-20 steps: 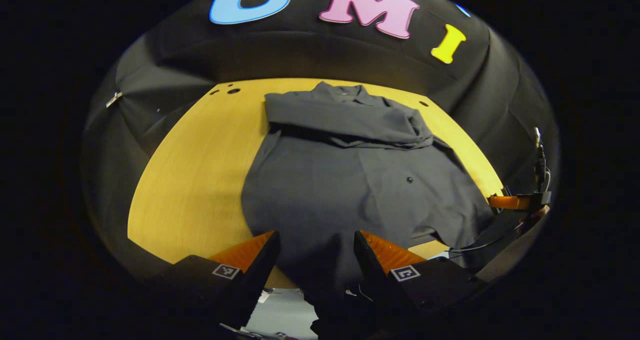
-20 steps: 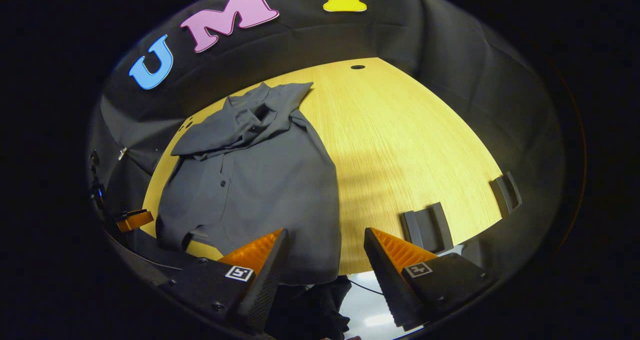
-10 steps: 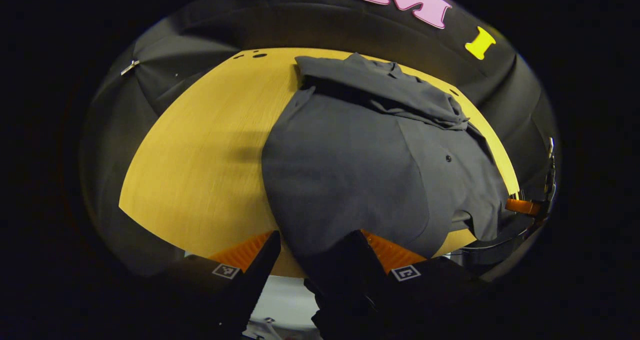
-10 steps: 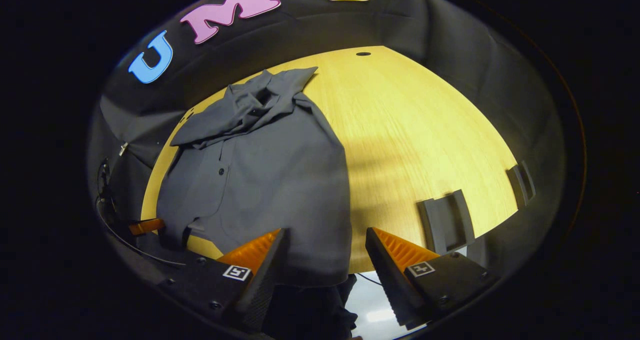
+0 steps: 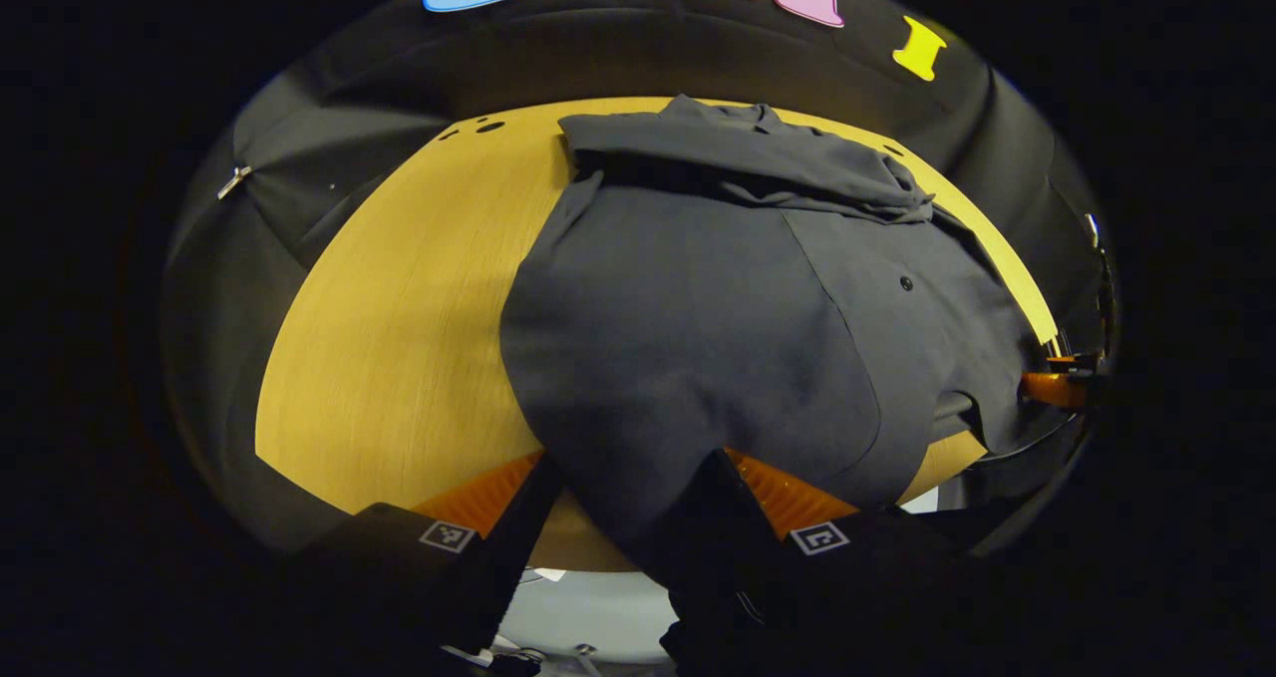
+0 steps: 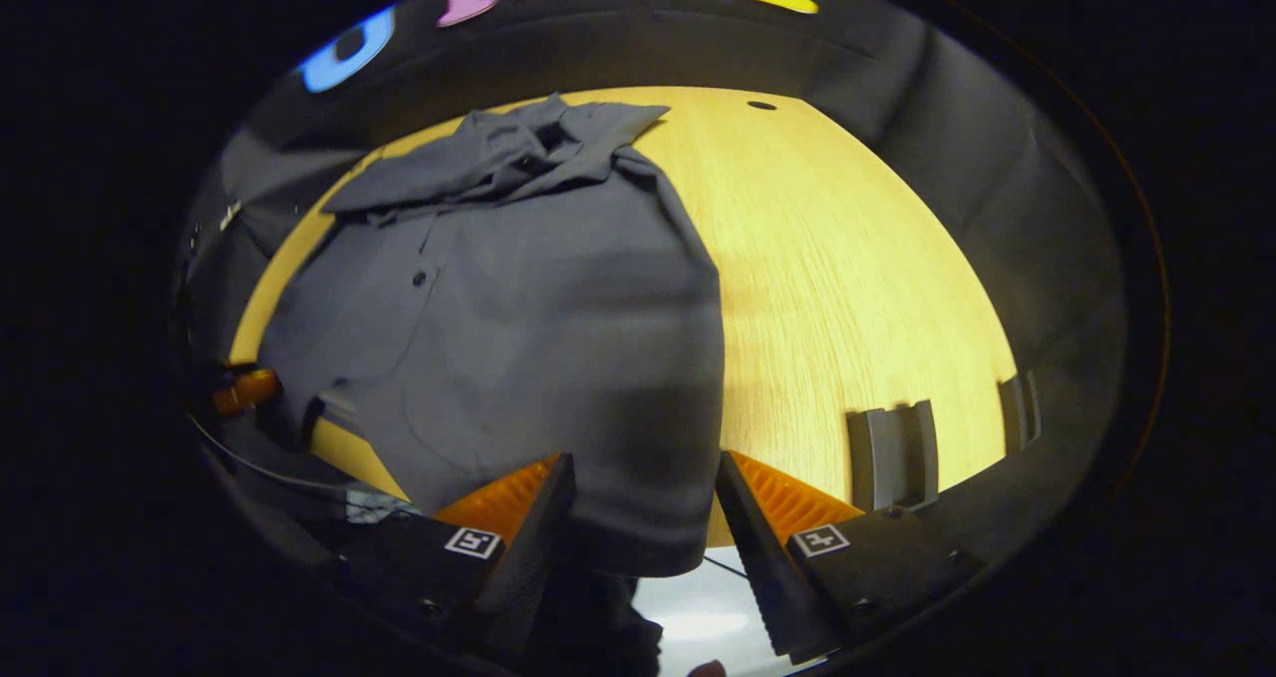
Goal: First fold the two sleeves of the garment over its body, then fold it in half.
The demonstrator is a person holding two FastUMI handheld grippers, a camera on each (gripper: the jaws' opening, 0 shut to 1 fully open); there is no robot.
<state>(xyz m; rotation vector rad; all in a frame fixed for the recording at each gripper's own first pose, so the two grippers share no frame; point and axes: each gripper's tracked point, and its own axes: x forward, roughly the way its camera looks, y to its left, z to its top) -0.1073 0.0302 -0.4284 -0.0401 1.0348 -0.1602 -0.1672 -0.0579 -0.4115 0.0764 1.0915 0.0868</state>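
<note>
Two sleeves lie bunched across the top of the dark grey button-front shirt [image 5: 688,308], which is spread over the yellow wooden counter [image 5: 399,338] in the middle of the left gripper view, its hem reaching the lower edge. At the bottom centre of that view the left hand-held gripper [image 5: 623,498] has its fingers parted around the hem. At the bottom of the right gripper view the right hand-held gripper [image 6: 643,503] also stands apart, hem cloth between its fingers.
</note>
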